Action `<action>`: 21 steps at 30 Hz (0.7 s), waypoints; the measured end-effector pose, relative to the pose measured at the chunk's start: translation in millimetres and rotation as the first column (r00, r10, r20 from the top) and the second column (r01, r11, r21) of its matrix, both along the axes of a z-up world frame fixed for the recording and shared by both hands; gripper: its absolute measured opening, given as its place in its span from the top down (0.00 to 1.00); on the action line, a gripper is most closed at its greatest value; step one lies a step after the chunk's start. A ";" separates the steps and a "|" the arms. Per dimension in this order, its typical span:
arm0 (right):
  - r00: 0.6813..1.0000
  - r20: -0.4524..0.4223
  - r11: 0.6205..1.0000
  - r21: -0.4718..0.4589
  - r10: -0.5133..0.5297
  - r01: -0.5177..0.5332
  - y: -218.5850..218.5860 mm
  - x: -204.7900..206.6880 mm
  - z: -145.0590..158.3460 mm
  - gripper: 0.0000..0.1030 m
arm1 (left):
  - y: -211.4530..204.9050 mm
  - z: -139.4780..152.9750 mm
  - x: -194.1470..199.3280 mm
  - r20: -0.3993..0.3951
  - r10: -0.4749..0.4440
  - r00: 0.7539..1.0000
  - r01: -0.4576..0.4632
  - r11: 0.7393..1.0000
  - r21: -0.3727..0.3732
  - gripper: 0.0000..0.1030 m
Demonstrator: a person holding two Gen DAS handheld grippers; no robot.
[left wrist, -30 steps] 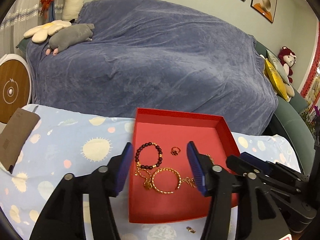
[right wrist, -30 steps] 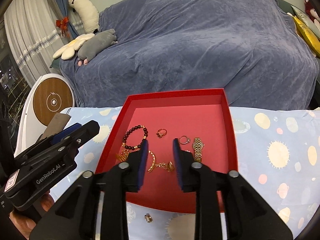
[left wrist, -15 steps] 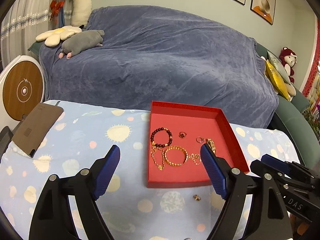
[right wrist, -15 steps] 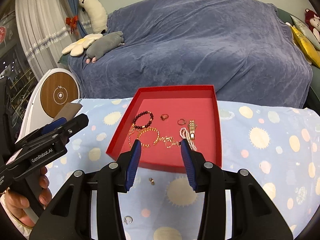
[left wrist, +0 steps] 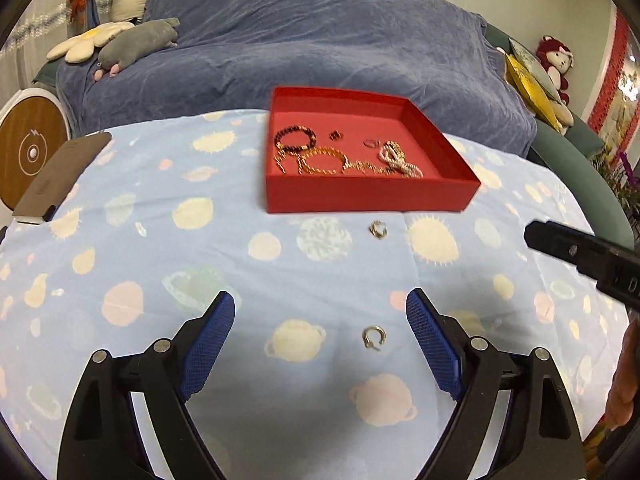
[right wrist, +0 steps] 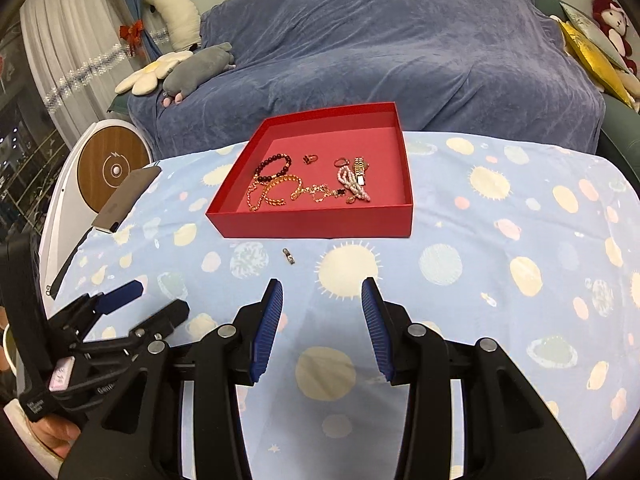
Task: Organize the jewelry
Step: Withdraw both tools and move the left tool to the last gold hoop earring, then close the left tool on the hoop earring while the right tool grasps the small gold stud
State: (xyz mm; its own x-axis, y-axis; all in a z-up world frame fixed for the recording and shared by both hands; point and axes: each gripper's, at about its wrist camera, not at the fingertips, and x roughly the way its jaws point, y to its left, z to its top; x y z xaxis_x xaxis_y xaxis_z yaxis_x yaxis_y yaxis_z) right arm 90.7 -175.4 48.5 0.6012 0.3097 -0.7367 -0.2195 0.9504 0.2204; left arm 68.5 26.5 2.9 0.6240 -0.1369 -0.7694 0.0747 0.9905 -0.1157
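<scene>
Red tray (left wrist: 360, 196): I see it on the planet-print tablecloth (left wrist: 160, 240), ahead of both grippers, open top up; in my right wrist view (right wrist: 316, 222) its near wall faces me.
Tray contents: a dark bead bracelet (right wrist: 273, 167) at the left, gold chains (right wrist: 280, 194) tangled toward the near wall, a small ring (right wrist: 309, 158) and a second ring (right wrist: 340, 161) further back, a gold watch (right wrist: 359, 168) and a pearl strand (right wrist: 352, 186) at the right. The watch's long axis runs front to back.
Loose pieces: one small clasp-like piece (left wrist: 377, 229) lies on the cloth just in front of the tray's near wall; in the right view it is (right wrist: 289, 257). An open silver ring (left wrist: 373, 337) lies closer to me, between my left fingers but not touched.
Left gripper (left wrist: 320, 344): held low over the cloth, pointing toward the tray, jaws spread wide, nothing between the pads. From the right view I see it at the lower left (right wrist: 132, 304), tilted up to the right.
Right gripper (right wrist: 322, 320): level, aimed at the tray's near wall, jaws apart and empty.
Writing: "Gen" on the left gripper's body is all I can read in the right view; the rest is cut off. Letters on the right gripper's body in the left view are blurred.
Surroundings: a brown card-like item (left wrist: 60, 176) at the cloth's left edge; a blue-covered sofa (right wrist: 380, 40) behind.
</scene>
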 end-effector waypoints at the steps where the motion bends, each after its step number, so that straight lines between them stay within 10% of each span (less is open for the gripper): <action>1: 1.000 -0.007 1.000 0.000 -0.007 0.007 -2.3 0.5 -2.1 0.61 | -4.9 -6.2 -0.9 -0.007 -0.008 1.000 0.008 1.000 0.009 0.18; 9: 0.999 -0.042 0.999 0.016 -0.030 0.031 -10.8 6.6 -11.3 0.61 | -28.7 -36.4 0.5 -0.011 -0.049 0.999 0.049 0.999 0.017 0.22; 21: 0.999 -0.049 1.000 -0.006 0.005 -0.005 1.8 9.1 -16.2 0.61 | -44.8 -55.0 2.9 -0.023 -0.097 0.995 0.098 0.992 0.076 0.68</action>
State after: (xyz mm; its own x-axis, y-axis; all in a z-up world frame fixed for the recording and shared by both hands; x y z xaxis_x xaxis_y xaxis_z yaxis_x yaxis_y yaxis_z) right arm 99.8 -173.6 32.3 0.5624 0.3084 -0.7672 -0.2135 0.9505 0.2256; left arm 71.4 -18.2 -52.1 0.5956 -0.1364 -0.7916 0.1700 0.9846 -0.0417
